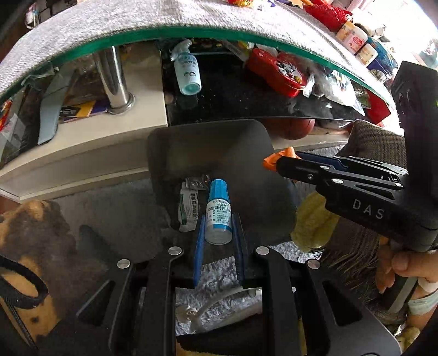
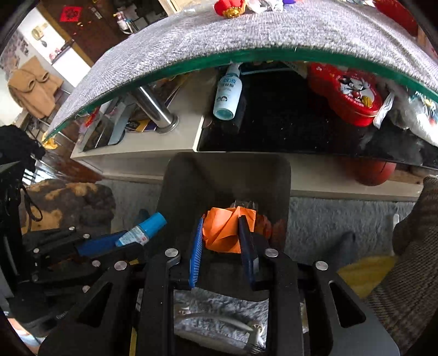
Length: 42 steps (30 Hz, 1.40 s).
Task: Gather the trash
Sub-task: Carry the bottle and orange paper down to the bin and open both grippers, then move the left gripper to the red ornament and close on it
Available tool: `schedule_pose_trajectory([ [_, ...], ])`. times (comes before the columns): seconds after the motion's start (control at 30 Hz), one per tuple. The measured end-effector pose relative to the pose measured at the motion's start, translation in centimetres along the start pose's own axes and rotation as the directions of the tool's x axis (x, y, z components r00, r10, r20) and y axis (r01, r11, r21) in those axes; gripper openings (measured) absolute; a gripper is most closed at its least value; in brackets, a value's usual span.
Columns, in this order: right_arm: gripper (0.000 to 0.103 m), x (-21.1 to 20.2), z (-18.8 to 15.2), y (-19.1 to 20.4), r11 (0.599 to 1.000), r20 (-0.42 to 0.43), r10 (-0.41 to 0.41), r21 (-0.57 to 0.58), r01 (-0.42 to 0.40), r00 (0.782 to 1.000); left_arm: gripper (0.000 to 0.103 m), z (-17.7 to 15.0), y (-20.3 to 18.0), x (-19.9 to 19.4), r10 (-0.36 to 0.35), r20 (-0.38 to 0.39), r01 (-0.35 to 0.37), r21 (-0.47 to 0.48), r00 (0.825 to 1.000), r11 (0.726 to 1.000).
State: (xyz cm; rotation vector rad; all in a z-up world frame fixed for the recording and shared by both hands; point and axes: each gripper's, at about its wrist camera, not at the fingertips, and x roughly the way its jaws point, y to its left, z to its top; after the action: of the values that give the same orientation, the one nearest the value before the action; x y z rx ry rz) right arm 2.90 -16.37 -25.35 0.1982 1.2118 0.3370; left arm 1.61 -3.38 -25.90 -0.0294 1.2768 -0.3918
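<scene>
My left gripper (image 1: pixel 219 235) is shut on a small white bottle with a blue cap (image 1: pixel 218 212) and holds it over the open black trash bin (image 1: pixel 169 153). A crumpled white and green packet (image 1: pixel 187 206) lies inside the bin. My right gripper (image 2: pixel 223 241) is shut on a crumpled orange paper (image 2: pixel 223 228) and holds it over the same bin (image 2: pixel 180 180). The right gripper also shows in the left wrist view (image 1: pixel 273 161), reaching in from the right. The left gripper with its bottle (image 2: pixel 142 231) shows at the left of the right wrist view.
A glass table top with a grey cloth (image 1: pixel 109 19) curves above. On its lower shelf lie a pale blue bottle (image 1: pixel 187 71) and a red tin (image 1: pixel 279 71). A basketball (image 2: pixel 375 171) sits under the shelf. Grey carpet (image 2: pixel 328 216) surrounds the bin.
</scene>
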Motion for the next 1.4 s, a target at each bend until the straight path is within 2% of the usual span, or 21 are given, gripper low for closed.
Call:
schedule_pose_trajectory([
  [0.1, 0.032, 0.0, 0.4, 0.0, 1.000, 0.002, 0.007, 0.008, -0.007, 1.000, 0.018, -0.1, 0.3, 0.1, -0.008, -0.003, 0.008, -0.006, 1.000, 1.000],
  [0.13, 0.035, -0.1, 0.6, -0.1, 1.000, 0.002, 0.008, 0.010, -0.008, 1.000, 0.025, 0.0, 0.3, 0.1, -0.004, -0.005, 0.004, -0.007, 1.000, 1.000],
  [0.17, 0.044, 0.0, 0.7, -0.2, 1.000, 0.002, 0.013, 0.016, -0.013, 1.000, 0.031, 0.1, 0.3, 0.1, 0.000, -0.004, 0.000, -0.006, 1.000, 1.000],
  [0.2, 0.050, 0.0, 0.8, -0.2, 1.000, 0.002, 0.015, 0.019, -0.015, 1.000, 0.042, 0.1, 0.4, 0.0, 0.008, 0.002, -0.008, -0.003, 1.000, 1.000],
  [0.23, 0.059, -0.1, 0.8, -0.2, 1.000, 0.006, 0.014, 0.021, -0.014, 1.000, 0.045, 0.2, 0.4, -0.1, 0.015, 0.007, -0.015, 0.000, 1.000, 1.000],
  [0.3, 0.060, -0.1, 1.0, -0.3, 1.000, 0.008, 0.010, 0.020, -0.010, 1.000, 0.046, 0.4, 0.3, -0.2, 0.023, 0.008, -0.023, 0.002, 1.000, 1.000],
  [0.37, 0.064, -0.3, 1.2, -0.5, 1.000, 0.012, 0.004, 0.029, -0.004, 1.000, 0.056, 0.5, 0.5, -0.5, 0.033, 0.011, -0.033, -0.002, 0.999, 0.999],
  [0.43, 0.068, -0.9, 1.5, -0.9, 0.999, 0.027, -0.008, 0.039, 0.007, 1.000, 0.073, 0.6, 0.6, -0.9, 0.049, 0.020, -0.049, 0.000, 0.999, 0.999],
  [0.53, 0.081, -2.5, 2.5, -1.6, 0.998, 0.067, -0.035, 0.055, 0.032, 0.997, 0.088, 1.0, 0.7, -2.1, 0.069, 0.043, -0.069, 0.010, 0.997, 0.998],
  [0.57, 0.086, -3.1, 2.8, -1.8, 0.997, 0.080, -0.047, 0.062, 0.042, 0.996, 0.091, 1.2, 0.7, -2.5, 0.074, 0.050, -0.075, 0.012, 0.996, 0.997],
  [0.6, 0.088, -3.7, 3.2, -2.2, 0.996, 0.095, -0.058, 0.069, 0.051, 0.994, 0.095, 1.5, 0.8, -3.0, 0.079, 0.060, -0.080, 0.014, 0.995, 0.997],
  [0.77, 0.088, -7.4, 5.8, -3.4, 0.994, 0.177, -0.067, 0.098, 0.050, 0.982, 0.095, 3.6, 1.2, -5.7, 0.090, 0.111, -0.091, 0.004, 0.990, 0.996],
  [0.97, 0.092, -10.6, 9.8, -4.5, 0.992, 0.259, -0.111, 0.087, 0.091, 0.959, 0.095, 7.2, 1.5, -8.6, 0.108, 0.180, -0.110, 0.002, 0.978, 0.994],
  [1.2, 0.092, -11.2, 14.2, -5.4, 0.988, 0.287, -0.148, 0.076, 0.131, 0.946, 0.095, 11.8, 0.5, -9.5, 0.099, 0.213, -0.106, 0.020, 0.972, 0.994],
  [1.4, 0.092, -10.5, 18.2, -6.4, 0.986, 0.292, -0.165, 0.077, 0.149, 0.942, 0.095, 16.2, -0.9, -8.3, 0.060, 0.214, -0.074, 0.056, 0.975, 0.996],
])
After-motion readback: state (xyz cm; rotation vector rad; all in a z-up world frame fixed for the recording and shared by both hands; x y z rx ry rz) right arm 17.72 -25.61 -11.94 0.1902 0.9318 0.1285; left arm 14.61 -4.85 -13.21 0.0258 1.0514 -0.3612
